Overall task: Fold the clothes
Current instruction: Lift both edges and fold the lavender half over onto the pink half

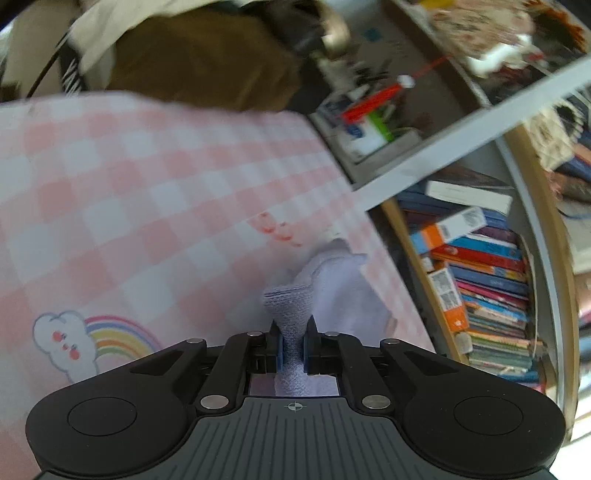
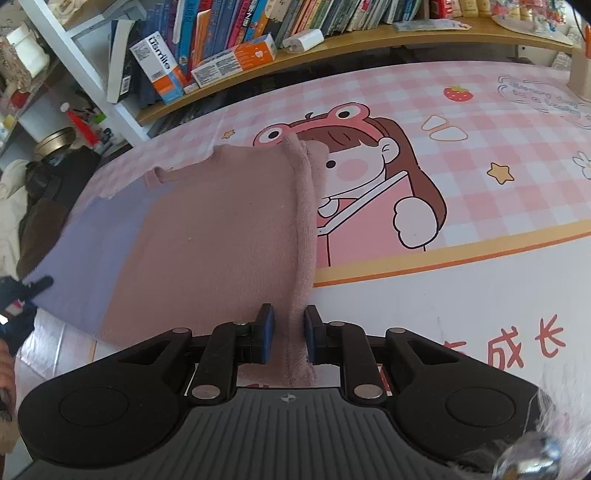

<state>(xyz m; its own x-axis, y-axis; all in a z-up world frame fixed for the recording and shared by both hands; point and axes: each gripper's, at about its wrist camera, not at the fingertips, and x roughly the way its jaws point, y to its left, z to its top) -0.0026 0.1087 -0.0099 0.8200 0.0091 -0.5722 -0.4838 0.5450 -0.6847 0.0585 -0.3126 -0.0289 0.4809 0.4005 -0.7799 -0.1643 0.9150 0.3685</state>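
Observation:
A fuzzy garment, pink [image 2: 207,236] with a lavender part [image 2: 81,258], lies stretched over the pink checked table mat [image 2: 480,166]. My right gripper [image 2: 289,334] is shut on its pink folded edge [image 2: 304,229], which runs away from the jaws as a raised ridge. In the left wrist view my left gripper [image 1: 291,345] is shut on a bunched lavender corner [image 1: 325,291] of the same garment, held just above the checked mat [image 1: 129,192] near its right edge. The left gripper's black tip [image 2: 22,291] shows at the far left of the right wrist view.
Bookshelves packed with books [image 2: 258,33] and boxes [image 2: 162,70] line the far side of the table, also seen as stacked books [image 1: 487,288]. A brown cushion or bag [image 1: 199,59] lies beyond the mat's far end. A pale cup [image 2: 581,74] stands at the mat's far right.

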